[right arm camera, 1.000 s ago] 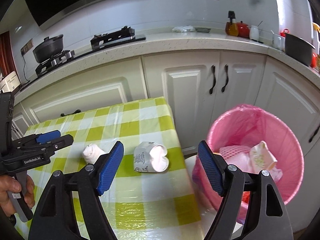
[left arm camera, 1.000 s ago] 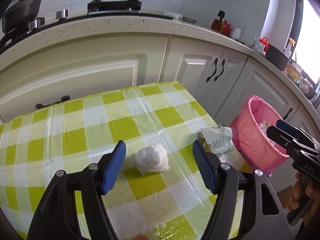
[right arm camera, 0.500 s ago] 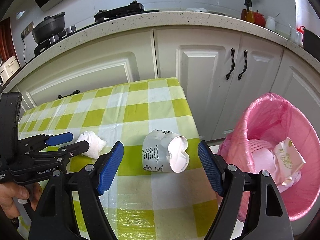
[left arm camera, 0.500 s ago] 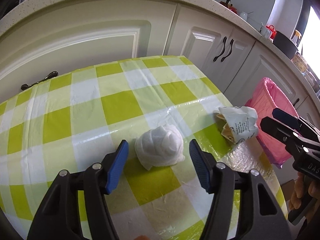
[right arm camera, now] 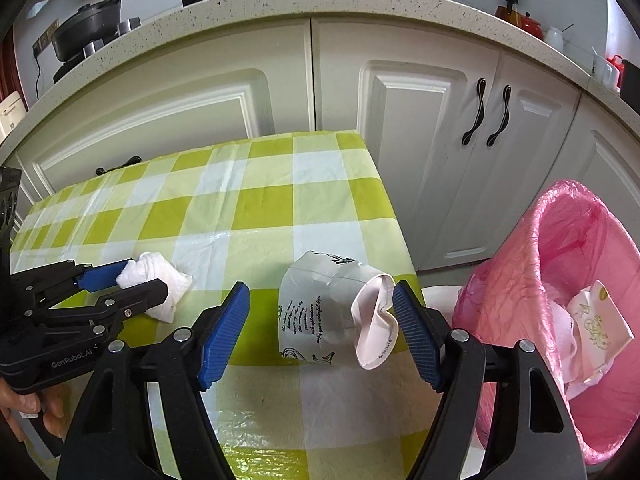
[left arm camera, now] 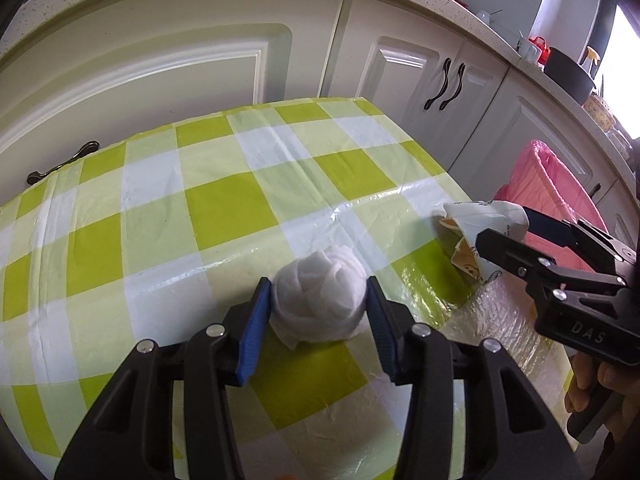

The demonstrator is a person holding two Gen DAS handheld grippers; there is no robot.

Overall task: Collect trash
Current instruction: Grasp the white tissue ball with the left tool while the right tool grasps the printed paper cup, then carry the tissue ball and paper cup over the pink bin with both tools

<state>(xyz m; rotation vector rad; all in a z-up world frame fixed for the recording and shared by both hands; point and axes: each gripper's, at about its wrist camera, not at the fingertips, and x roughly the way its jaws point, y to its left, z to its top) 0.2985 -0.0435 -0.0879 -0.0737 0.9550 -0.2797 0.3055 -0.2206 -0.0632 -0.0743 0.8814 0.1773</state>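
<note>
A crumpled white tissue ball (left arm camera: 318,294) lies on the green-checked tablecloth (left arm camera: 224,204). My left gripper (left arm camera: 319,292) has its blue pads against both sides of the ball, shut on it. It also shows in the right wrist view (right arm camera: 154,280). A crushed white paper cup (right arm camera: 332,312) lies on its side near the table's right edge. My right gripper (right arm camera: 322,304) is open around the cup; the right pad is at its rim and the left pad stands apart. The cup also shows in the left wrist view (left arm camera: 486,224).
A pink-lined trash bin (right arm camera: 568,300) stands on the floor right of the table, holding wrappers (right arm camera: 596,324). White cabinets (right arm camera: 420,120) and a speckled counter (right arm camera: 320,0) run behind the table. A pot (right arm camera: 86,32) sits on the stove.
My left gripper has moved forward and closed on the tissue ball. My right gripper has come down and forward, so the paper cup now lies between its open fingers.
</note>
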